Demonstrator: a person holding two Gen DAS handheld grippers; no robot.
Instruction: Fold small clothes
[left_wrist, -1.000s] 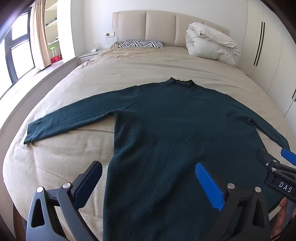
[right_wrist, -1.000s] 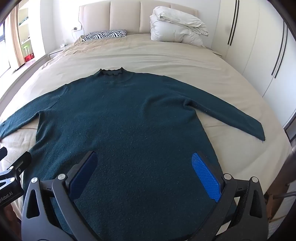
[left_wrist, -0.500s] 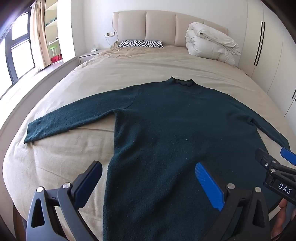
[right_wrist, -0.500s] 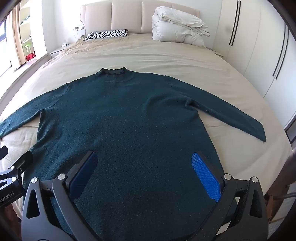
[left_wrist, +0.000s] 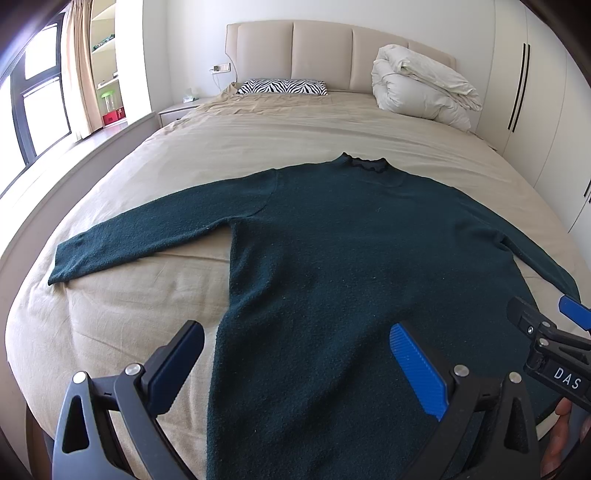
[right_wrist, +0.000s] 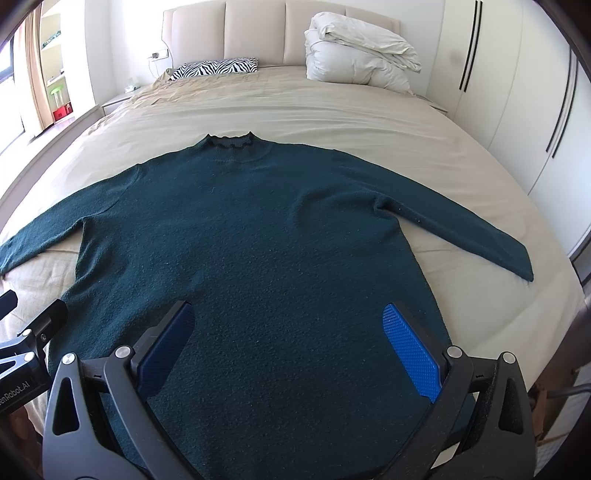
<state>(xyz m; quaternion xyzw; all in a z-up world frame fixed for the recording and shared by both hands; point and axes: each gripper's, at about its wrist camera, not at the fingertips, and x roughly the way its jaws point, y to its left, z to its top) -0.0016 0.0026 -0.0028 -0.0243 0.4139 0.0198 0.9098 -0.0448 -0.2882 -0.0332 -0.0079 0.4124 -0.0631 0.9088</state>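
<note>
While flat on the bed (left_wrist: 258, 140), sweater (left_wrist: 351, 258); both tongs (left_wrist: 299, 362) (right_wrist: 288, 343) wide above hem.

The sweater (left_wrist: 351, 277) lies flat on the bed (left_wrist: 295, 125), spreading ahead of both grippers' fingers, its 2 sleeves reaching left and right, collar farthest, pillow (left_wrist: 282, 87) and duvet (left_wrist: 421, 92) beyond.

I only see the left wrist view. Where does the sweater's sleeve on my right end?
Observer: Its cuff lies flat on the bed, with the sleeve straight out from the sweater.
Operator: Is the right claw open?
Observer: Yes, the right claw is wide open, holding nothing, above the sweater's lower body.
Operator: Is the sweater's side edge inside its span?
Observer: No, it lies just outside the right finger.
</note>
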